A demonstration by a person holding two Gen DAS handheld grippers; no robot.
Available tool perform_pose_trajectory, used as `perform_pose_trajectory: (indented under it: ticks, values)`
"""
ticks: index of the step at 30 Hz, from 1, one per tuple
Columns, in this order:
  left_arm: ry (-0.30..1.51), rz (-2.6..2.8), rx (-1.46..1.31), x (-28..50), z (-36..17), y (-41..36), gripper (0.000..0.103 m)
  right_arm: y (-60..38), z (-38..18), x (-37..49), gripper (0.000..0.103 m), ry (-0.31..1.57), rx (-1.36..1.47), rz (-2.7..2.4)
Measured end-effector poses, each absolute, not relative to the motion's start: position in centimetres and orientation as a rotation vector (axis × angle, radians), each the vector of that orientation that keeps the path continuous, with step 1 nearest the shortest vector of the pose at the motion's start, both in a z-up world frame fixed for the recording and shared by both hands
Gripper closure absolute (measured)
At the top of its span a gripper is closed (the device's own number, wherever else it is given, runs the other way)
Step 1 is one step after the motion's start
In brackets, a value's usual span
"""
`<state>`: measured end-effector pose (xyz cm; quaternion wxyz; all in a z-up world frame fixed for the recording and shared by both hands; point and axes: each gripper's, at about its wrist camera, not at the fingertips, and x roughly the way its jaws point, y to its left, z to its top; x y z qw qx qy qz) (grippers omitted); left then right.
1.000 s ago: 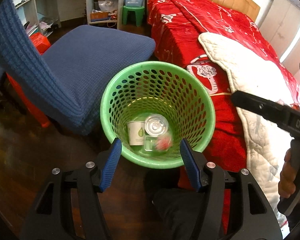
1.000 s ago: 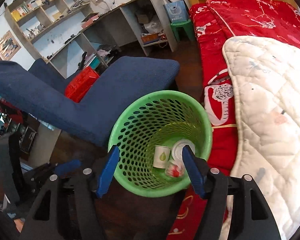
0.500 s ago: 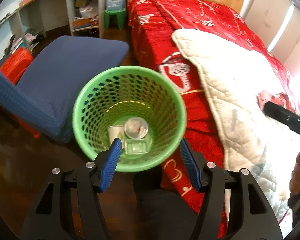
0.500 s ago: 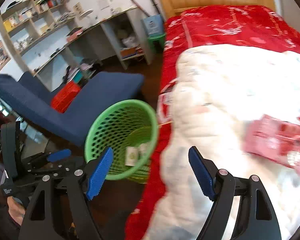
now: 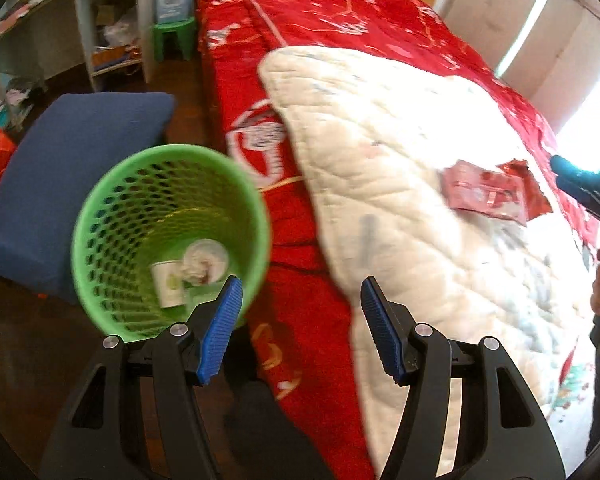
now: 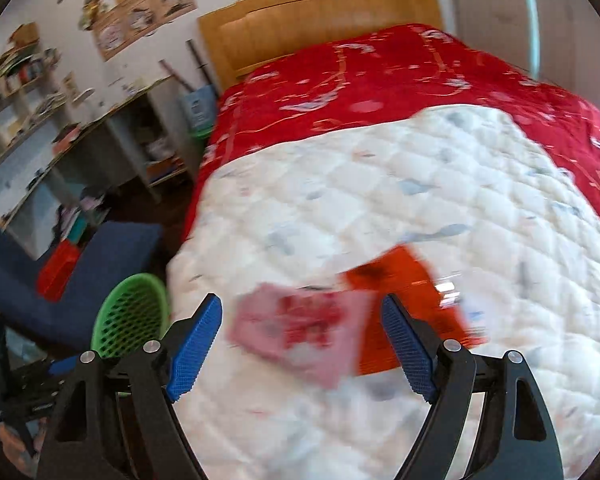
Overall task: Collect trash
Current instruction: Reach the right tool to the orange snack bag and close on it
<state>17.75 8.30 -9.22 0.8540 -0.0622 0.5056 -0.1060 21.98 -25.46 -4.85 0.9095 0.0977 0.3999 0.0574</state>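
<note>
green basket point(image 5: 100, 216) at lower left already holds cups; pink wrapper point(image 6: 304, 332) and red wrapper point(image 6: 416, 280) remain on the bed. right claw point(image 6: 302, 344) opening, empty; left claw point(image 5: 300, 326) open, empty.

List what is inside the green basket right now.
Inside the green basket, seen from the left wrist: a white paper cup, a round foil-like lid and a clear piece beneath them. The near wall and left hand-held gripper hide the rest of the bottom.

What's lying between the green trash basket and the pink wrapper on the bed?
In the left wrist view, red bedspread and white quilt separate basket from wrapper.
</note>
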Motion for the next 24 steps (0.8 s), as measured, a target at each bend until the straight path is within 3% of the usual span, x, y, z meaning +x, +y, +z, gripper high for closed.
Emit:
perform_pose_trajectory:
  ticks: [9, 14, 21, 24]
  values:
    - [1.078, -0.318, -0.052, 18.9, -8.2, 0.1, 0.041, -30.2, -5.7, 22.4, 0.025, 0.846, 0.225, 0.08]
    - [1.069, -0.336, -0.025, 19.0, -7.8, -1.3, 0.042, -30.0, -6.3, 23.2, 0.034, 0.864, 0.159, 0.078]
    - [1.091, -0.322, -0.025, 19.4, -8.6, -1.0, 0.042, -29.7, -7.6, 26.0, 0.036, 0.902, 0.094, 0.087]
    - [1.1, -0.32, -0.039, 19.7, -8.9, -0.6, 0.042, -29.5, -8.6, 26.9, 0.045, 0.938, 0.069, 0.077]
